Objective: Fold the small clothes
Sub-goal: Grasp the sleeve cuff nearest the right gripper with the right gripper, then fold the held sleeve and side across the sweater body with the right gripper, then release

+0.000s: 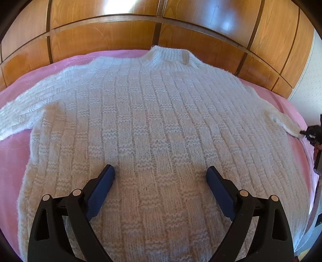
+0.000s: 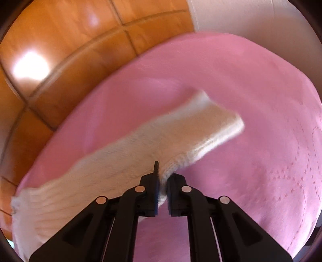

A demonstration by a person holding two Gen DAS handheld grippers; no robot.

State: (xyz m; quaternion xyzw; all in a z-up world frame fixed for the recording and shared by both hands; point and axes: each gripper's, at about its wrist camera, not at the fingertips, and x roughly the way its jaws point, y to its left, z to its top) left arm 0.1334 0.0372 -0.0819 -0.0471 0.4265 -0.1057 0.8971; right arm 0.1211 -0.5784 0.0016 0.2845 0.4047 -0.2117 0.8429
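A white knitted sweater (image 1: 153, 125) lies spread flat on a pink bedspread (image 1: 66, 60), collar toward the far side. My left gripper (image 1: 160, 173) is open and empty, just above the sweater's lower middle. My right gripper (image 2: 162, 177) is shut on the sweater's right sleeve (image 2: 153, 145) and holds it lifted off the bedspread (image 2: 241, 100), the cuff hanging free past the fingers. In the left wrist view the right gripper (image 1: 303, 133) shows at the far right edge, pinching the sleeve end (image 1: 287, 123). The left sleeve (image 1: 26, 106) lies stretched out to the left.
A wooden panelled wardrobe (image 1: 120, 34) stands right behind the bed. A white wall (image 2: 251, 16) is at the right. The bed edge runs along the right side.
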